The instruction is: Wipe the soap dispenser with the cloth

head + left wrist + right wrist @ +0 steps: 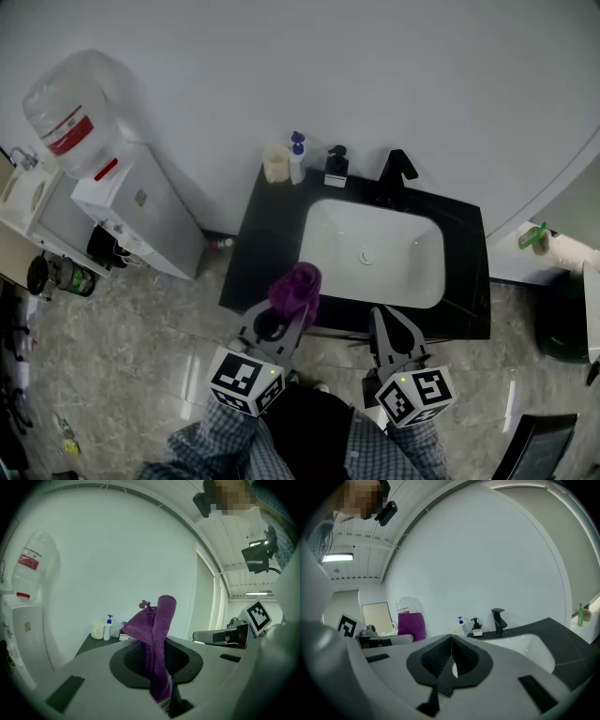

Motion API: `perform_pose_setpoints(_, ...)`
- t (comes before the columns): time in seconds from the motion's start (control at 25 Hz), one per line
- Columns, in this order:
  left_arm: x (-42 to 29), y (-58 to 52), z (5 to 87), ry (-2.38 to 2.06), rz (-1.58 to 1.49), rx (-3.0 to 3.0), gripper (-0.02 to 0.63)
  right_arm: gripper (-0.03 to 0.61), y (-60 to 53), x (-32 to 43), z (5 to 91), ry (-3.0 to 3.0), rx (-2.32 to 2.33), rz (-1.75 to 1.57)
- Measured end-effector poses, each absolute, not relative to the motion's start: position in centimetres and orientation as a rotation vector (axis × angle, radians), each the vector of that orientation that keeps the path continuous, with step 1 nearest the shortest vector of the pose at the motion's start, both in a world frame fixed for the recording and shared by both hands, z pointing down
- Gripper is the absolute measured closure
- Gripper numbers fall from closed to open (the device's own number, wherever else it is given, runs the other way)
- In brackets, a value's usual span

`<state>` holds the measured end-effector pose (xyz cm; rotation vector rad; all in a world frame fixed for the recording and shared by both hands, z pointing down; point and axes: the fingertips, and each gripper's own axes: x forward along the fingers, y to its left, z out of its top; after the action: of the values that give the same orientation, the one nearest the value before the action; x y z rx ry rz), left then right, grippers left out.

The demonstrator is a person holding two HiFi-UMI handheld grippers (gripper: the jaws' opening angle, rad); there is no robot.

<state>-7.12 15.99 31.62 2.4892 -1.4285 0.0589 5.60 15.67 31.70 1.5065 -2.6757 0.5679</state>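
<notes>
A black pump soap dispenser (pixel 336 161) (pixel 476 626) stands at the back of the black counter (pixel 262 253), left of the black faucet (pixel 397 175). A purple cloth (pixel 296 288) (pixel 157 630) sticks up from my left gripper (pixel 286 307) (pixel 159 667), which is shut on it at the counter's front edge. My right gripper (pixel 381 317) (pixel 451 641) is beside it in front of the white basin (pixel 375 251), jaws shut with nothing between them. Both grippers are well short of the dispenser.
A white bottle with a blue pump (pixel 297 155) (pixel 108 627) and a cream cup (pixel 275 164) stand left of the dispenser. A water cooler (pixel 112 187) stands left of the counter. A green bottle (pixel 532 236) and a dark bin (pixel 562 328) are at the right.
</notes>
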Motion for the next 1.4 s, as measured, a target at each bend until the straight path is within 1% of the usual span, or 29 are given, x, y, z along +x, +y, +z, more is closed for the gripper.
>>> perform_pose_setpoints(0.96,-4.0,18.6,30.8,-1.520,0.038,2.466,0.554,0.560,17.5,9.8,31.8,-2.700,1.483,0.582)
perform_pose_setpoints(1.4,-4.0,15.7,31.5,-1.518,0.039,2.472,0.554,0.560,15.2,10.7,32.2,-2.684,1.528,0.578)
